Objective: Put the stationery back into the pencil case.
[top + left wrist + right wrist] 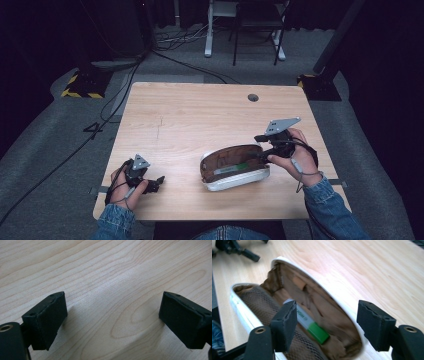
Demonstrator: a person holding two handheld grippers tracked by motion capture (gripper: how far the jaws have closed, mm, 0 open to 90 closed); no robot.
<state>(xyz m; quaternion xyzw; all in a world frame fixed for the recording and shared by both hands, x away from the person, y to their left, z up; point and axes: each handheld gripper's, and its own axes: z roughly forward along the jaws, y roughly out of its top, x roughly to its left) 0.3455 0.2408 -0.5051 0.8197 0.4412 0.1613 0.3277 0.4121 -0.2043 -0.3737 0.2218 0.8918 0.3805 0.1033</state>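
A white pencil case (234, 168) with a brown lining lies open near the table's front edge. Inside it rests a white marker with a green cap (312, 326), seen as a pale and green strip (232, 168) from above. My right gripper (261, 145) is at the case's right end, open, with one jaw over the inside and the other outside the far rim (329, 293). Nothing is between its pads (285, 323). My left gripper (159, 181) rests low at the front left, open over bare wood (112, 305), well apart from the case.
The wooden table (200, 115) has a round cable hole (253, 97) at its back right. Cables run over the grey floor behind it, where a chair frame (255, 30) and a yellow-and-black striped base (80, 87) stand. My left gripper (239, 248) appears far off in the right gripper view.
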